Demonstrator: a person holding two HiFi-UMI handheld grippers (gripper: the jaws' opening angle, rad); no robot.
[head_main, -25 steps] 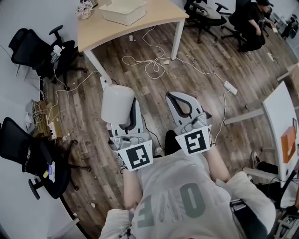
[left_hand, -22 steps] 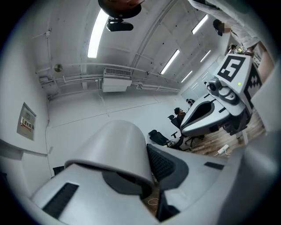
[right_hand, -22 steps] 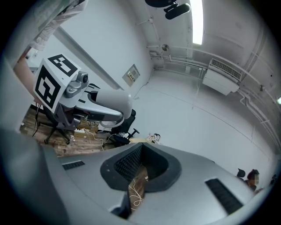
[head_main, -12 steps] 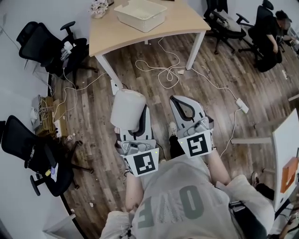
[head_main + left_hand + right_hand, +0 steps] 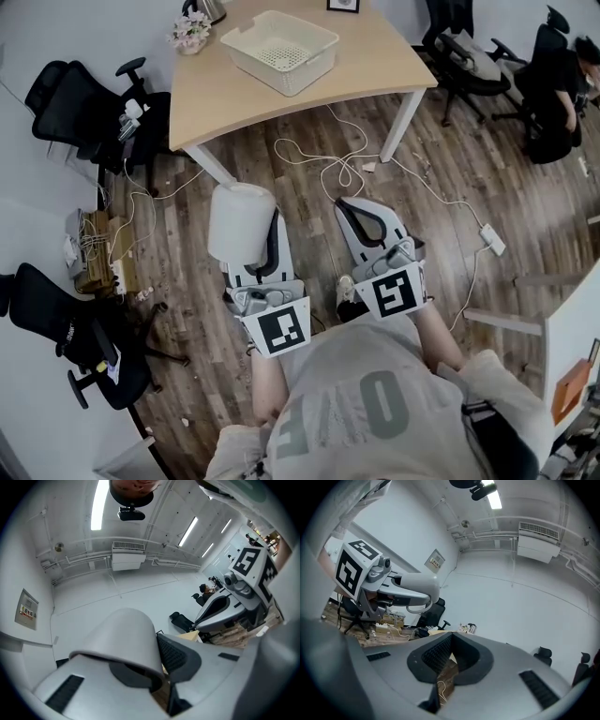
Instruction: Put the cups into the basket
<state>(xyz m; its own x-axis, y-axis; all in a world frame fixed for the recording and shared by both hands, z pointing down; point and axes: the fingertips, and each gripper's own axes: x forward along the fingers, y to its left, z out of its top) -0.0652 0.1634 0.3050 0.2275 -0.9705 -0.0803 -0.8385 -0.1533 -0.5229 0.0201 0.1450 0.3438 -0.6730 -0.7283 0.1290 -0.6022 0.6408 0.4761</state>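
The person holds both grippers side by side in front of the waist, roughly level and pointing toward the table (image 5: 375, 66). The left gripper (image 5: 261, 234) is clamped on 1 white cup (image 5: 239, 221). The cup sits over its left jaw while the right jaw's ribbed pad presses the outside of the wall, so the jaws stand only about a wall's thickness apart. The right gripper (image 5: 366, 214) is closed and empty. Its pads meet along a thin slit, with wooden floor (image 5: 440, 677) visible through the notch.

Only the head view shows the 1 white basket (image 5: 281, 47), which stands empty on the table, well apart from the cup (neither gripper view catches it). Both gripper views tilt upward and take in ceiling lights (image 5: 97, 503) that the head view misses. The right gripper view also shows the cup from the side.

The head view also shows 1 bunch of flowers (image 5: 190, 30) on the table's corner and 2 black chairs (image 5: 70, 103) at the left. Loose cables (image 5: 342, 169) lie on the floor between table and grippers.
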